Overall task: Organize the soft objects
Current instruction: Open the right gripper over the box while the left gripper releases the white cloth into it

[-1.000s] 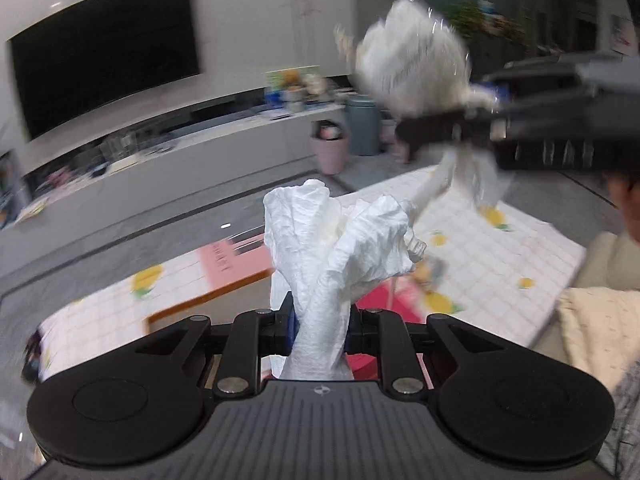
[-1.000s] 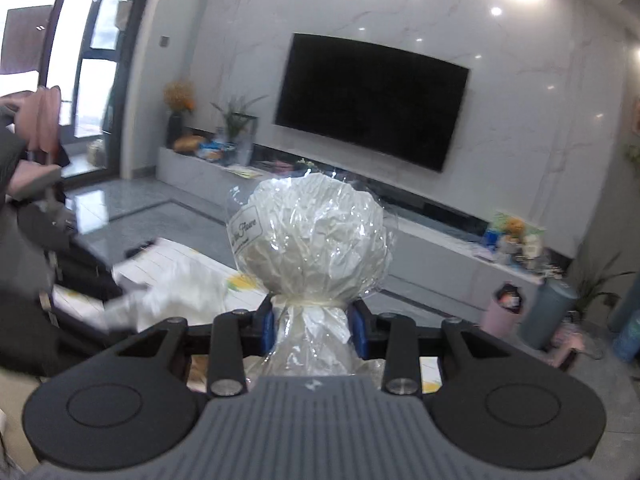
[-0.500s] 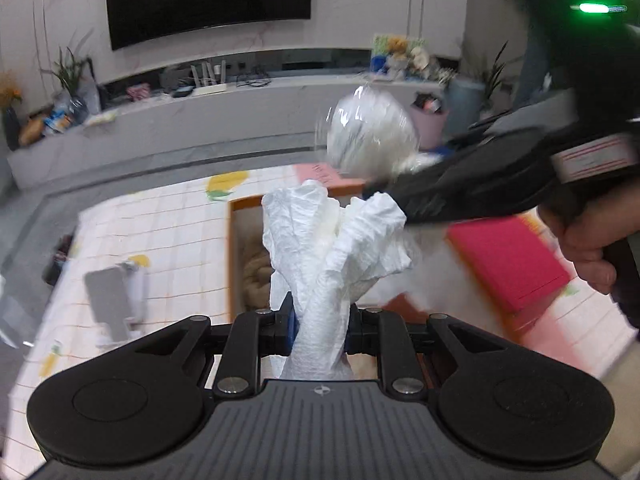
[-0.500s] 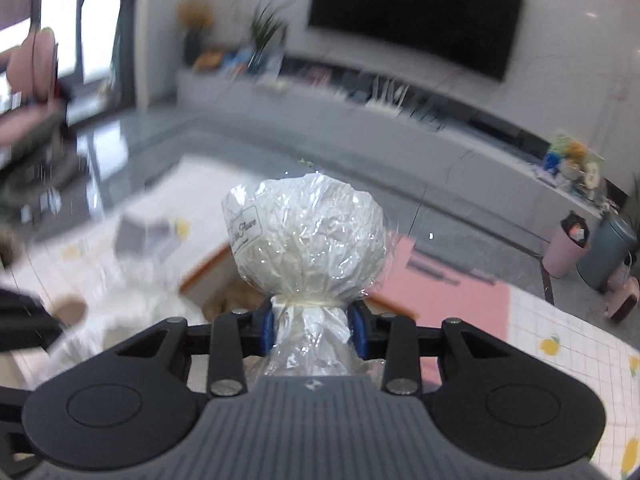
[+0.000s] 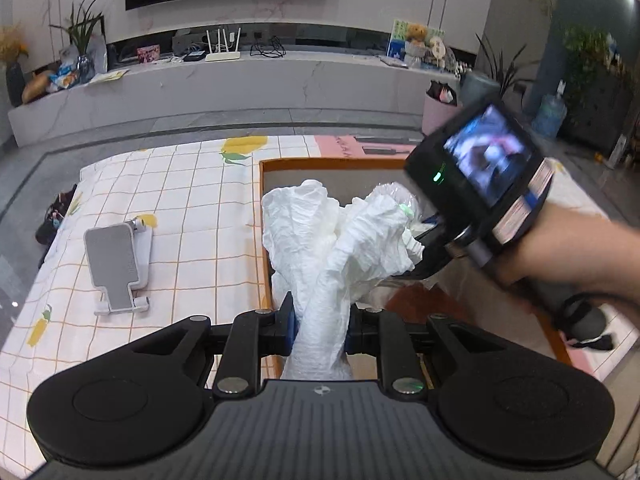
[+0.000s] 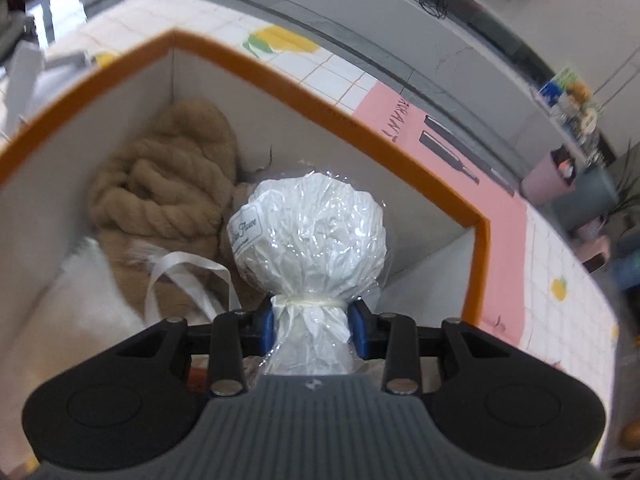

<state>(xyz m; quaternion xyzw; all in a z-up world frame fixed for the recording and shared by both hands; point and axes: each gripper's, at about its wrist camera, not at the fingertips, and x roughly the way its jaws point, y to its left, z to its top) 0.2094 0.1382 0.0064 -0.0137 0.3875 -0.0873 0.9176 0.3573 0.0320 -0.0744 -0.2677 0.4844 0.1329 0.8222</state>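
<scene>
Right tool (image 6: 310,336) pinching cellophane-wrapped white bundle (image 6: 312,232) at the tied neck, blue pads tight on the crinkled film just under the elastic band; bundle head hanging over the open orange-rimmed box (image 6: 340,120), above the tan knitted item (image 6: 168,196) and white ribbon loop (image 6: 180,280) already inside. Left tool (image 5: 320,320) clamped on a twisted stalk of white crepe paper (image 5: 332,232), paper fanning up over the near edge of the same box (image 5: 264,240), right hand (image 5: 568,256) and its device crowding in from the right of that view. Risks, as judged from here: slick film at the neck likely to slip through the pads if released late or jerked; a drop from this height likely to land the bundle on the ribbon loop and roll it against the wall instead of seating flat. Both tools converging on one opening, so collision between the two devices or the paper snagging on the right tool looks plausible. Crepe paper thin, prone to tearing if dragged across the orange rim. Free floor of the box mostly hidden under the fluffy white piece (image 6: 80,300) at lower left, so remaining room hard to tell. Phone stand (image 5: 120,264) on the checked tabletop cover (image 5: 180,200) well apart, no concern.
</scene>
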